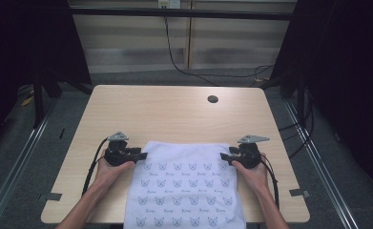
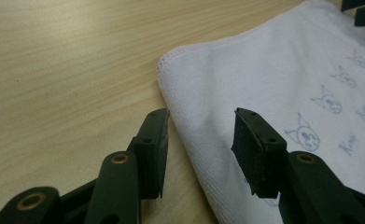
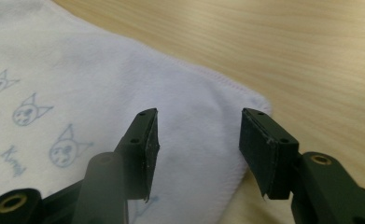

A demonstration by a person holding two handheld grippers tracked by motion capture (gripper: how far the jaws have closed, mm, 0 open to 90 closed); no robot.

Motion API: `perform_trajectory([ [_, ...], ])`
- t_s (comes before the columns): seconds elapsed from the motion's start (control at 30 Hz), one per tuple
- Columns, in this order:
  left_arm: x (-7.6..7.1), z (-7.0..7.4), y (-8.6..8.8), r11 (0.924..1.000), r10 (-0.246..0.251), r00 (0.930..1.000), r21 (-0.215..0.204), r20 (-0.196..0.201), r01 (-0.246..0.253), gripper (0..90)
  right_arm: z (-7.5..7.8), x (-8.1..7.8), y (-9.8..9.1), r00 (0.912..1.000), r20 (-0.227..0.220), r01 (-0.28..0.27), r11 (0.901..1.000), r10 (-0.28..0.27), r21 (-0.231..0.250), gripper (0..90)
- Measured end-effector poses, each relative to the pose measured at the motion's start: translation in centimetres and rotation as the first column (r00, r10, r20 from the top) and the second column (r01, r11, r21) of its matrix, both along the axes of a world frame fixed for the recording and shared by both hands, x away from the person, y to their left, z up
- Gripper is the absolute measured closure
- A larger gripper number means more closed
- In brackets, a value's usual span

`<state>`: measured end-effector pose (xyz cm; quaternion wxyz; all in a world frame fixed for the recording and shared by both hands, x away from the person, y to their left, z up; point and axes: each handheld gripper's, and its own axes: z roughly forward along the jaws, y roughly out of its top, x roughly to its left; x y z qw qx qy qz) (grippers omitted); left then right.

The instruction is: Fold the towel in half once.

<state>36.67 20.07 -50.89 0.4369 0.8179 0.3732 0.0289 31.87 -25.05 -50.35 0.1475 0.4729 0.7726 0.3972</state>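
Observation:
A white towel (image 1: 184, 186) printed with small blue cat faces lies flat on the wooden table (image 1: 174, 109), and its near end hangs over the front edge. My left gripper (image 1: 143, 155) is at the towel's far left corner. In the left gripper view its jaws (image 2: 201, 126) stand open, with the towel's hemmed edge (image 2: 273, 79) lying between them, untouched by the pads. My right gripper (image 1: 223, 157) is at the far right corner. Its jaws (image 3: 199, 130) are also open over the towel (image 3: 77, 93), just short of the corner. The right gripper's tips (image 2: 362, 9) also show in the left gripper view.
A round cable hole (image 1: 212, 99) sits in the table near its far edge. Bare wood stretches beyond the towel. Grey tape marks (image 1: 53, 196) are stuck near the table's front corners. Black cables (image 1: 184, 67) run across the floor behind the table, with dark curtains on both sides.

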Motion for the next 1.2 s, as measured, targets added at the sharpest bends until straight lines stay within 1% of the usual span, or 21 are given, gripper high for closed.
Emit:
perform_trajectory([
  [0.07, 0.1, 0.0, 0.0, 1.0000, -0.003, 1.0000, -0.001, 0.004, 0.003, 58.1, -0.1, 0.4, -0.6, 0.9997, 0.005, 0.024, 0.9997, -0.024, 0.000, 47.9],
  [0.1, 0.2, 0.0, 0.0, 0.9998, 0.020, 0.9998, 0.002, 0.009, -0.020, 58.1, -0.1, 0.4, -0.6, 0.9997, 0.005, 0.024, 0.9997, -0.024, 0.000, 47.9],
  [0.17, 0.3, 0.0, 0.2, 0.9997, 0.022, 0.9997, -0.009, 0.007, -0.022, 61.1, -0.2, 1.0, -1.1, 0.9996, -0.012, 0.027, 0.9996, -0.027, -0.003, 47.8],
  [0.23, 0.6, 0.1, 0.2, 0.9999, 0.006, 1.0000, 0.016, -0.005, -0.006, 64.3, -0.2, 1.7, -1.1, 0.9996, -0.006, 0.026, 0.9997, -0.026, 0.000, 48.4],
  [0.3, 0.7, 0.2, 0.1, 0.9995, 0.010, 0.9999, 0.029, 0.004, -0.010, 65.0, -0.4, 1.9, -0.9, 0.9996, 0.001, 0.028, 0.9996, -0.028, 0.003, 49.3],
  [0.37, 0.9, 0.1, -0.6, 0.9998, 0.002, 1.0000, 0.021, -0.004, -0.002, 65.5, -0.6, 2.0, -0.8, 0.9997, -0.003, 0.025, 0.9997, -0.025, -0.001, 49.2],
  [0.4, 0.8, 0.1, -1.0, 0.9994, -0.006, 0.9999, 0.036, 0.015, 0.005, 67.3, -0.8, 2.0, -0.7, 0.9997, 0.005, 0.025, 0.9997, -0.025, -0.005, 49.2],
  [0.43, 0.6, 0.0, -1.4, 0.9988, -0.033, 0.9994, 0.037, 0.012, 0.033, 73.4, -0.8, 2.0, -0.5, 0.9997, 0.008, 0.025, 0.9997, -0.025, -0.005, 51.9],
  [0.5, 0.6, 0.0, -1.4, 0.9984, -0.048, 0.9988, 0.031, 0.008, 0.048, 82.1, -0.8, 1.8, 0.0, 0.9998, 0.016, 0.015, 0.9993, -0.015, -0.033, 59.2],
  [0.57, 0.6, -0.1, -1.2, 0.9984, -0.054, 0.9985, 0.012, -0.004, 0.054, 84.6, -0.7, 1.6, 0.3, 0.9999, 0.009, -0.009, 0.9996, 0.009, -0.028, 70.4],
  [0.6, 0.6, -0.1, -1.2, 0.9984, -0.054, 0.9985, 0.012, -0.004, 0.054, 84.9, -0.7, 1.6, 0.3, 0.9999, 0.009, -0.009, 0.9996, 0.009, -0.028, 70.4],
  [0.63, 0.6, 0.0, -1.1, 0.9984, -0.056, 0.9984, 0.011, -0.004, 0.056, 84.9, -0.7, 1.6, 0.4, 0.9998, 0.008, -0.018, 0.9994, 0.018, -0.030, 76.8],
  [0.67, 0.6, 0.2, -0.9, 0.9986, -0.050, 0.9987, -0.017, -0.004, 0.050, 85.2, -0.7, 1.6, 0.5, 0.9996, -0.007, -0.029, 0.9996, 0.029, -0.004, 84.2],
  [0.73, 0.6, 0.7, -0.4, 0.9970, -0.045, 0.9990, -0.064, -0.006, 0.044, 85.4, -0.6, 1.5, 0.4, 0.9993, -0.012, -0.034, 0.9990, 0.035, 0.030, 85.9],
  [0.87, 0.4, 1.8, 0.0, 0.9940, -0.034, 0.9991, -0.104, 0.024, 0.037, 85.5, 0.6, 1.5, -0.2, 0.9995, 0.008, -0.030, 0.9947, 0.030, 0.098, 86.6],
  [0.9, 0.4, 1.9, 0.1, 0.9925, -0.029, 0.9993, -0.118, 0.023, 0.031, 85.5, 1.0, 1.5, -0.3, 0.9996, 0.004, -0.027, 0.9942, 0.027, 0.104, 86.6],
  [1.07, 0.8, 3.0, 0.7, 0.9929, -0.007, 0.9989, -0.118, 0.045, 0.012, 85.4, 3.7, 2.0, -0.1, 0.9978, 0.058, -0.039, 0.9919, 0.032, 0.121, 86.7],
  [1.1, 1.2, 3.8, 1.1, 0.9886, 0.011, 0.9985, -0.151, 0.053, -0.002, 85.4, 4.1, 2.1, -0.1, 0.9974, 0.065, -0.039, 0.9906, 0.030, 0.131, 86.7],
  [1.13, 1.3, 4.2, 1.2, 0.9863, 0.023, 0.9981, -0.165, 0.056, -0.013, 85.5, 4.8, 2.3, -0.1, 0.9967, 0.076, -0.041, 0.9882, 0.030, 0.147, 86.7],
  [1.17, 1.3, 4.2, 1.2, 0.9863, 0.023, 0.9981, -0.165, 0.056, -0.013, 85.5, 5.3, 2.5, -0.1, 0.9956, 0.089, -0.043, 0.9872, 0.030, 0.154, 86.7],
  [1.2, 1.8, 4.9, 1.1, 0.9884, 0.038, 0.9973, -0.149, 0.063, -0.028, 85.6, 5.7, 2.7, -0.1, 0.9948, 0.097, -0.046, 0.9857, 0.031, 0.162, 86.6],
])
